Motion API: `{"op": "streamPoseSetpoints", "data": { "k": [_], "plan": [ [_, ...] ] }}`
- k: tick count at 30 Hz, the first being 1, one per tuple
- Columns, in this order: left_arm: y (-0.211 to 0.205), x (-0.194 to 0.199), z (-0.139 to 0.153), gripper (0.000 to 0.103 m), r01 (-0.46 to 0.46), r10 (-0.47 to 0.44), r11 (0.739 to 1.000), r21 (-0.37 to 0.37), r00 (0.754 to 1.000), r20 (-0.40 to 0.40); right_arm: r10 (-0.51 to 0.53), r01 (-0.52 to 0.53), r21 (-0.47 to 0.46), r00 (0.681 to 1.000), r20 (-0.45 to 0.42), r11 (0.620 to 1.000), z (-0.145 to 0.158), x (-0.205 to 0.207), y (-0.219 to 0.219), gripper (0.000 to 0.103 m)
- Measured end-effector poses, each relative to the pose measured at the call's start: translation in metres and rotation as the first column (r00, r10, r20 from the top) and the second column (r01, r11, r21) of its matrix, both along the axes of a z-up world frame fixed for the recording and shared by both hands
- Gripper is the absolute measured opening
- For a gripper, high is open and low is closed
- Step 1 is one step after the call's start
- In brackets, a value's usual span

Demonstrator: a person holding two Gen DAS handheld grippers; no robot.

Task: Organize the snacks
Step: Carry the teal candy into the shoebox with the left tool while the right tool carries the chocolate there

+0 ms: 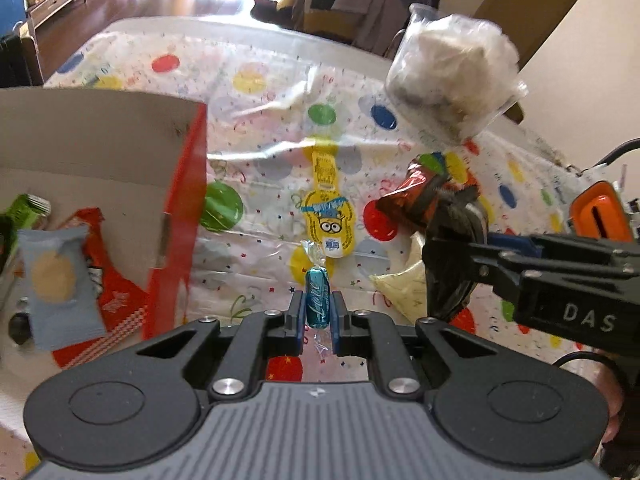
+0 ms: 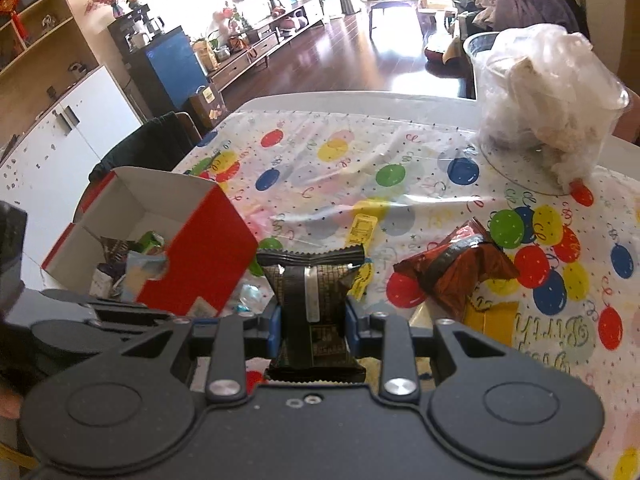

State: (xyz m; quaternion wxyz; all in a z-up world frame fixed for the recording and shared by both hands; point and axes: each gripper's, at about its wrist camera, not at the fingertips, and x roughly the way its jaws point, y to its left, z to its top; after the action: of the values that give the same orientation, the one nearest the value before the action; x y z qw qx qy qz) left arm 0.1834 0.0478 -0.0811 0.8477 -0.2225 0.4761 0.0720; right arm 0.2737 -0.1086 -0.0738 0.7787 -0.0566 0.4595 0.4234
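"DAS" on right gripper [image 1: 452, 216] — "Birth" on tablecloth [image 2: 532, 332]

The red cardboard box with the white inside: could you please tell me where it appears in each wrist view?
Left wrist view: the red cardboard box fills the left edge, beside the left tool.
Right wrist view: the box sits lower left, beyond the right tool.
Shared landmark: the clear plastic cup of white wrappers, upper right in both.
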Motion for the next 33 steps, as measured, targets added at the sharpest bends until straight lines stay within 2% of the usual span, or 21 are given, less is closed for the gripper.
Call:
{"op": "streamPoseSetpoints", "data": {
  "k": [7, 15, 26, 33],
  "plan": [
    [0.020, -0.033, 0.029, 0.012, 0.039, -0.038, 0.999, -0.011, 0.998, 0.055, -0.040, 0.040, 0.016, 0.999, 0.011, 0.999, 0.022, -0.030, 0.005, 0.029],
    [0.060, -0.068, 0.054, 0.012, 0.049, -0.051, 0.999, 0.022, 0.993, 0.106, -0.046, 0.045, 0.040, 0.999, 0.020, 0.998, 0.038, -0.064, 0.030, 0.029],
    [0.131, -0.104, 0.064, 0.012, -0.003, -0.006, 0.997, 0.076, 0.993, 0.119, -0.005, 0.003, 0.051, 0.999, 0.032, 0.999, 0.039, -0.107, 0.099, 0.029],
    [0.176, -0.118, 0.059, 0.012, -0.043, 0.031, 0.992, 0.115, 0.994, 0.103, 0.034, -0.034, 0.019, 0.999, 0.040, 0.999, 0.032, -0.124, 0.147, 0.029]
  ]
}}
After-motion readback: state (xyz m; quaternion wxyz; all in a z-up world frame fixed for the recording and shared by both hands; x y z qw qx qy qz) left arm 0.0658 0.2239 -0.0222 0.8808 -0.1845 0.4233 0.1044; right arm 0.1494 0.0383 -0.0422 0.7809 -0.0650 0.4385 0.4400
